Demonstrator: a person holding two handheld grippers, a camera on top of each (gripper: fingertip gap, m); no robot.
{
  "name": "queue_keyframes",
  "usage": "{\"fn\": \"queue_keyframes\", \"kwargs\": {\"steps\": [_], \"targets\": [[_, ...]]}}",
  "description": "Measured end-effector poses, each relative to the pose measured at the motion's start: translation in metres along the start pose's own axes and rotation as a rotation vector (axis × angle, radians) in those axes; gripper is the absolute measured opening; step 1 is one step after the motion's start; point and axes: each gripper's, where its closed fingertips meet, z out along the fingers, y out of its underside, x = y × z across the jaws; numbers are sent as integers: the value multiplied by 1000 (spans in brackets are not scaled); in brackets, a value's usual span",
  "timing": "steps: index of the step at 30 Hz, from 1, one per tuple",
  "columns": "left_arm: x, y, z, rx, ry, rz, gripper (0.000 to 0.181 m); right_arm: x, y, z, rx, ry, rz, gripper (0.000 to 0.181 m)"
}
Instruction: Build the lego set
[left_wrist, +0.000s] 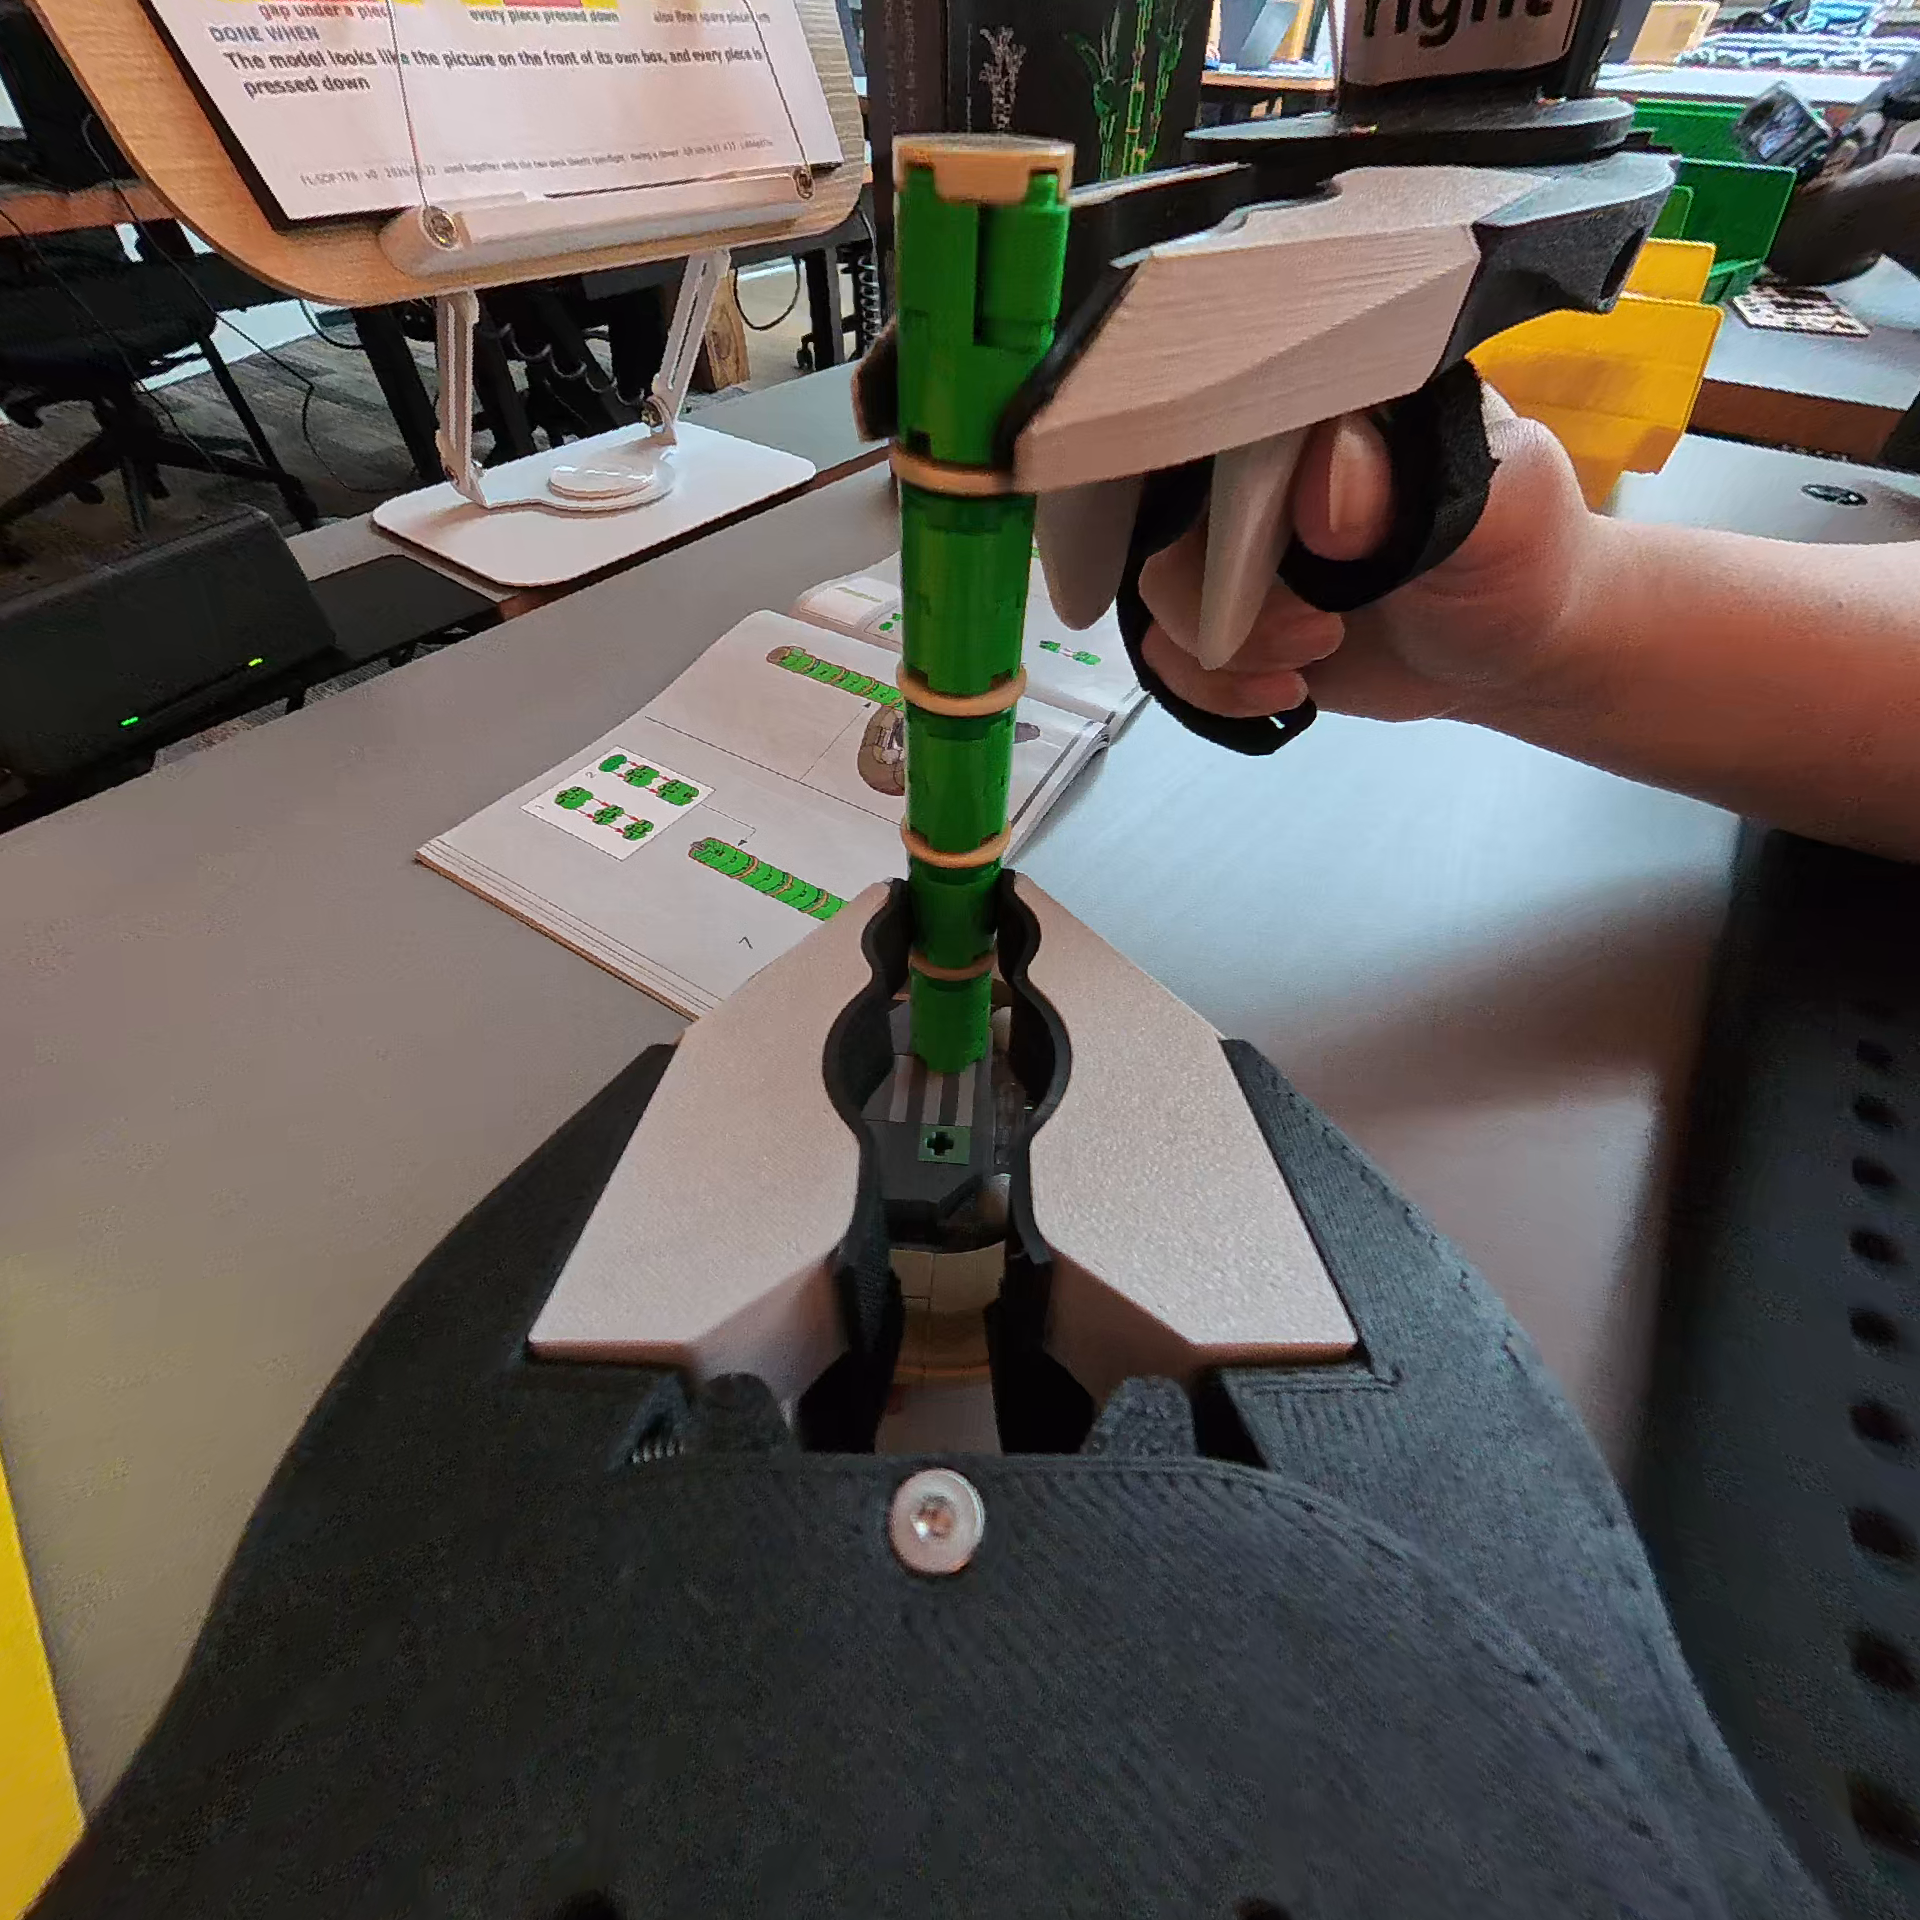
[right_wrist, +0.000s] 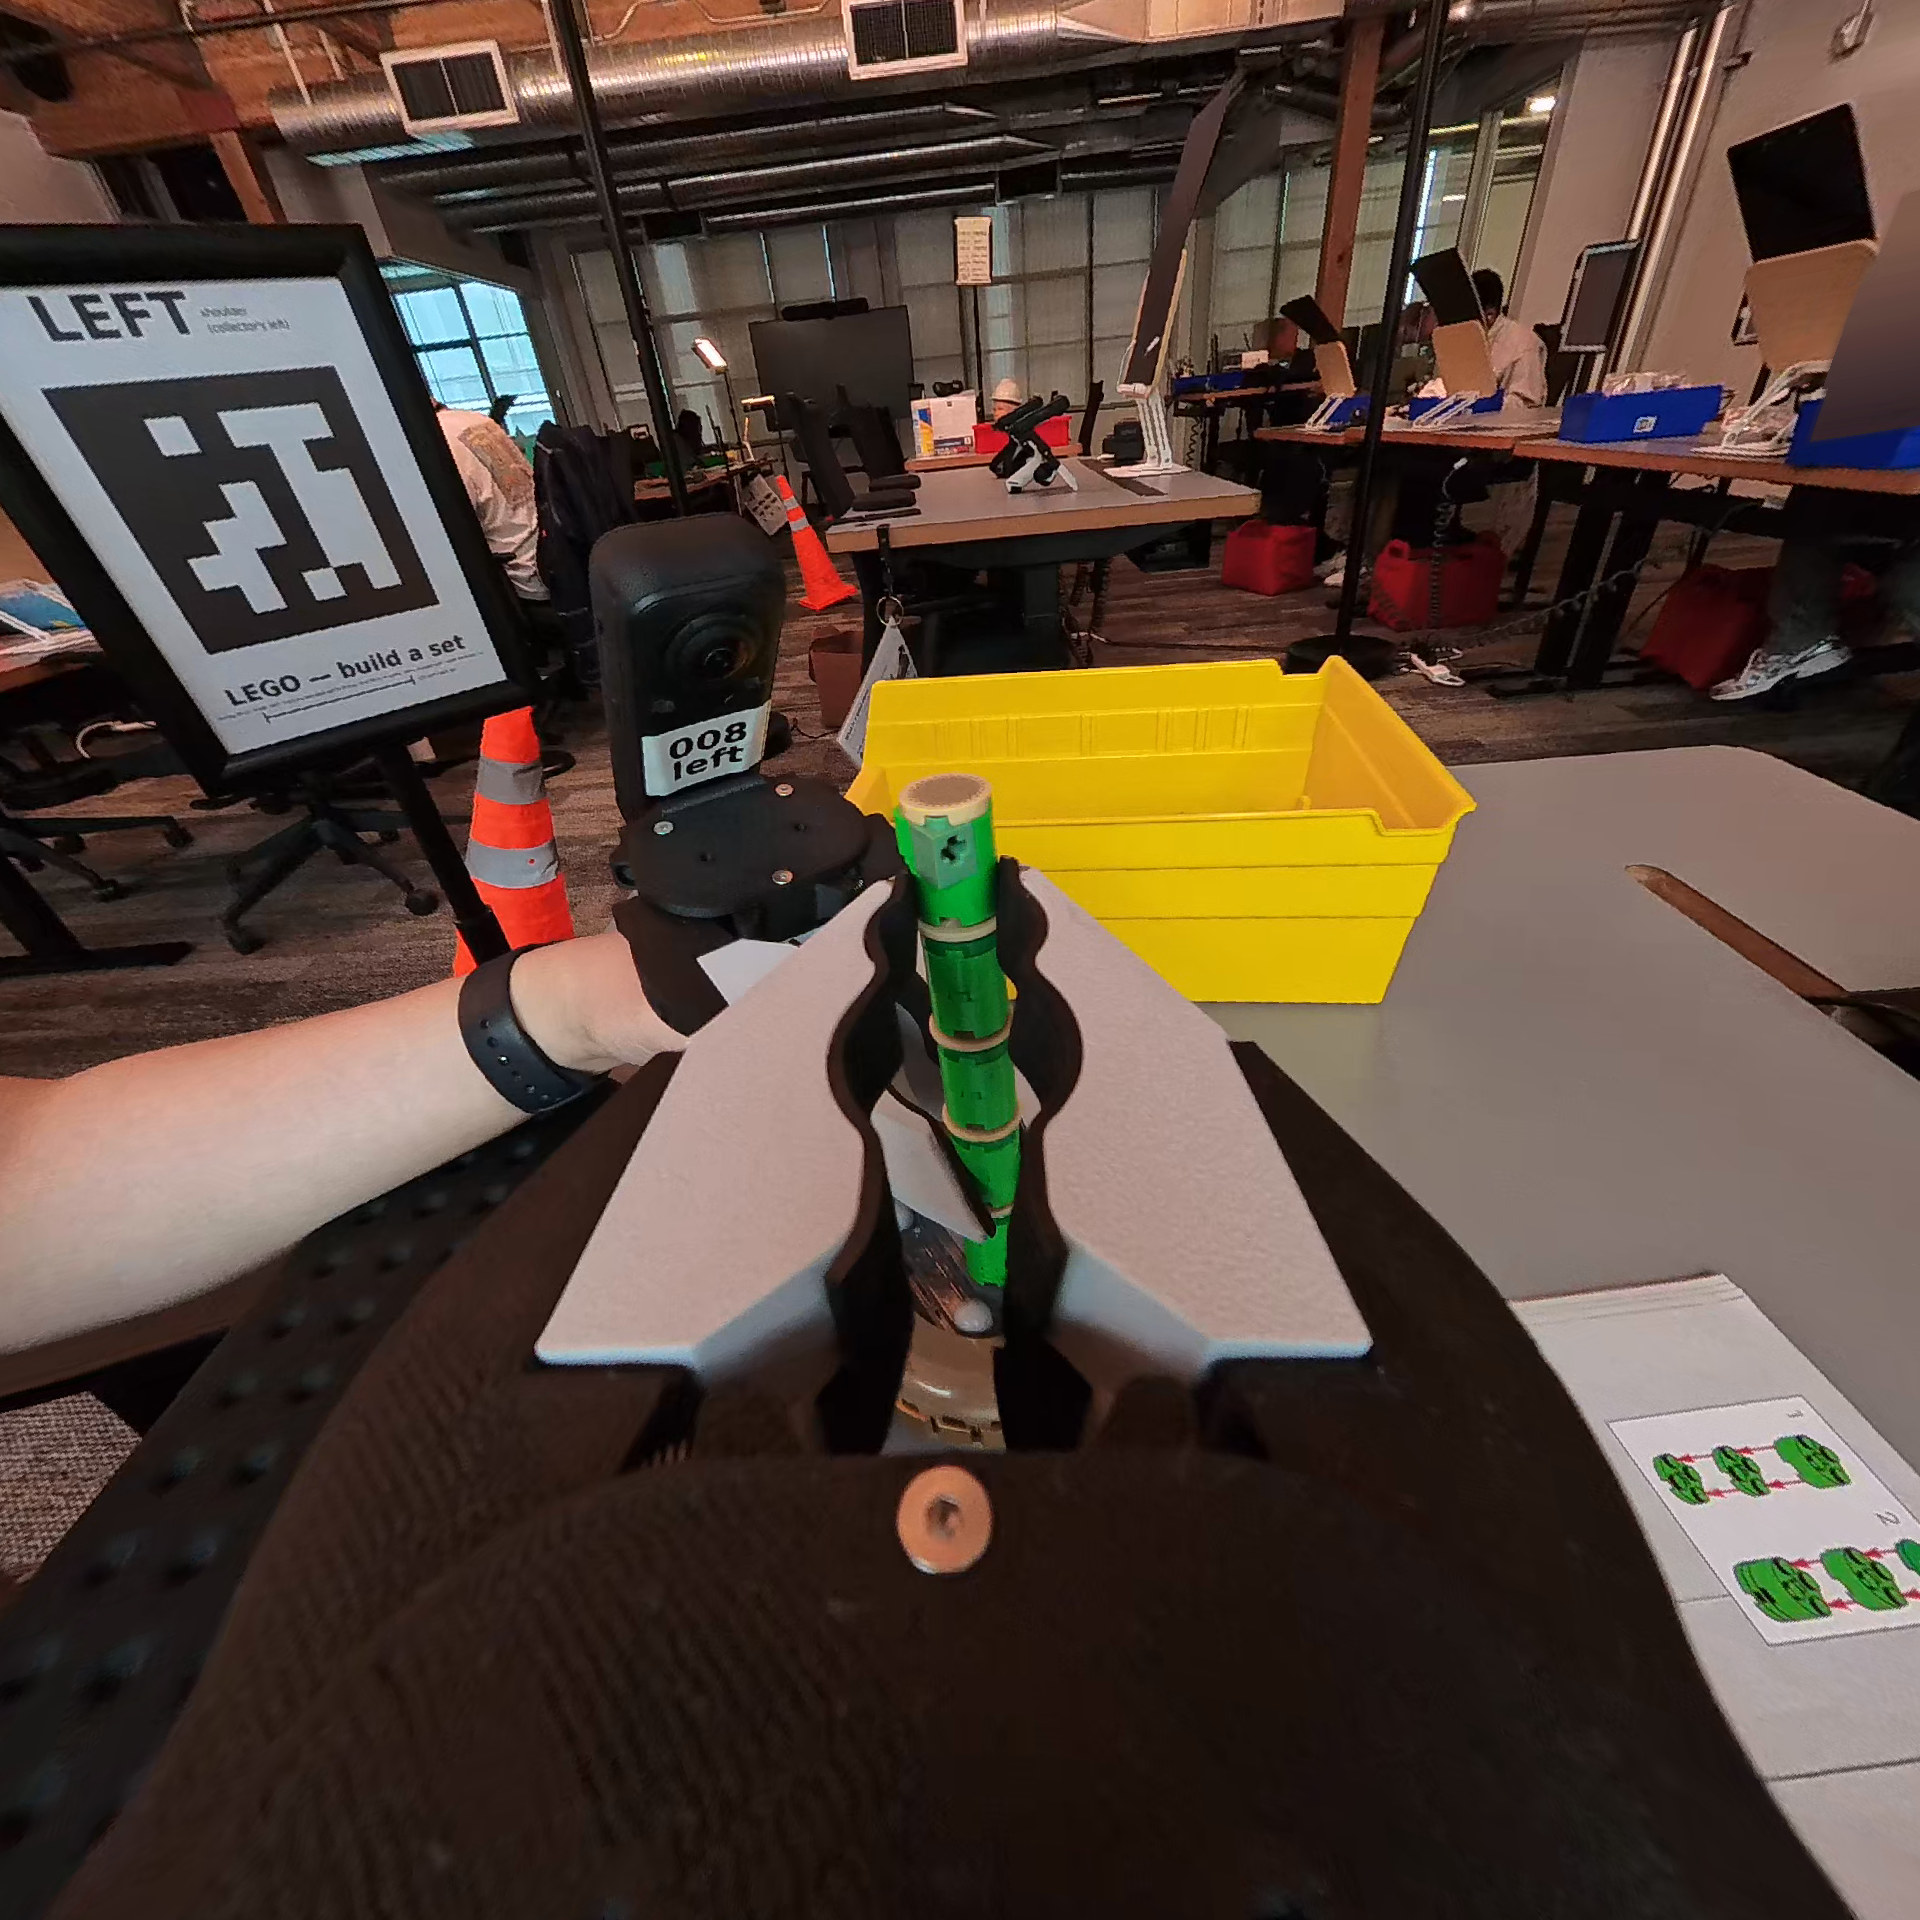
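Hand-held grippers, left and right, both clamped on upright green bamboo stalk.

Even, bright indoor light is filling both views, with daylight glowing through the far windows in the right wrist view. Wide-angle distortion is bending the edges. Motion blur is softening the right gripper, and shadows on the grey table are staying faint.
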Motion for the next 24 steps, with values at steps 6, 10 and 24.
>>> {"fn": "queue_keyframes", "kwargs": {"steps": [6,10,24], "targets": [[0,0,0,-4,2,-2,15,1,0,0,-8,8,2,15],[0,0,0,0,-2,-9,15,2,-1,1,-6,-1,61,16],[-14,-6,-33,50,-153,-7,73,25,8,-75,-56,18,43,58]]}}
